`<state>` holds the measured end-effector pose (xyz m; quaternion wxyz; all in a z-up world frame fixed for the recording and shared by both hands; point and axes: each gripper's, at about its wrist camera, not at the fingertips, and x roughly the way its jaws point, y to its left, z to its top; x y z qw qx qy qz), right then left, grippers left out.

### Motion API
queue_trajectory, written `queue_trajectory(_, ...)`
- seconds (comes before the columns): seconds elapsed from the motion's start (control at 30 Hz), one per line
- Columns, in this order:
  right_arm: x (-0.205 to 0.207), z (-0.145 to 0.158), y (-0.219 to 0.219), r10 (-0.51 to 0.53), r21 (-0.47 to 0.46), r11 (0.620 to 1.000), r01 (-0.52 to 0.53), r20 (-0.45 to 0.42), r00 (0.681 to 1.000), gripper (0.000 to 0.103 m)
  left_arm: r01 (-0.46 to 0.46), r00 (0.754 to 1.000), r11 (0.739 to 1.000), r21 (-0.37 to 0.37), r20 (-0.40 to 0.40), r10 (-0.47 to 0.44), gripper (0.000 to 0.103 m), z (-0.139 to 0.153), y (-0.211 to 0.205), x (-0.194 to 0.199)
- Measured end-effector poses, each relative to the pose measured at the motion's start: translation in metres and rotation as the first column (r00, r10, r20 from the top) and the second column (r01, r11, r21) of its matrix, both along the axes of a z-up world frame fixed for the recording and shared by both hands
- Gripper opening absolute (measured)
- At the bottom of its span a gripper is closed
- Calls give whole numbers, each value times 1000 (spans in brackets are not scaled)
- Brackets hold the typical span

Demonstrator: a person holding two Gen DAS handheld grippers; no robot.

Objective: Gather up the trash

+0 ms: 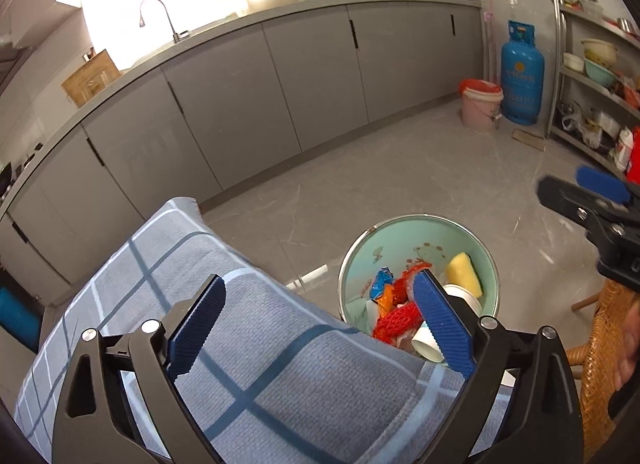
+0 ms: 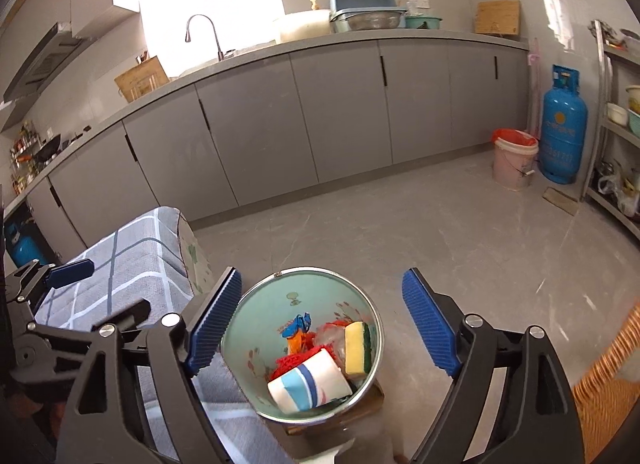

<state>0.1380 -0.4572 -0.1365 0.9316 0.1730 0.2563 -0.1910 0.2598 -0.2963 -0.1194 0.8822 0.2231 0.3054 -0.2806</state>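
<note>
Below both spread, empty grippers (image 2: 322, 320) (image 1: 320, 324), round metal-rimmed bin (image 2: 372, 312) holds spongy block (image 2: 355, 348), red netting (image 1: 400, 318), perhaps paper cup (image 2: 308, 382)

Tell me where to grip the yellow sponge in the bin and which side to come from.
Grip the sponge across its two broad faces, near its upper end, coming down from above through the bin's open mouth. It stands on edge against the right wall, its top clear of the cup and the red netting. The bin wall probably blocks any sideways approach.

Wide-open right tongs (image 2: 320, 328) above trash-filled bin (image 2: 256, 296)
</note>
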Motion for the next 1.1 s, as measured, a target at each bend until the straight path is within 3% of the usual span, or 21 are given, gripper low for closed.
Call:
queue_trajectory(0.47, -34, 47, 52, 48, -77, 996, -44, 48, 998, 85, -77, 996, 990, -119, 32, 81, 95, 53, 63, -32)
queue_trajectory(1.1, -40, 64, 71, 52, -128, 991, -45, 49, 997, 86, -89, 993, 978, -189, 54, 101, 95, 73, 84, -39)
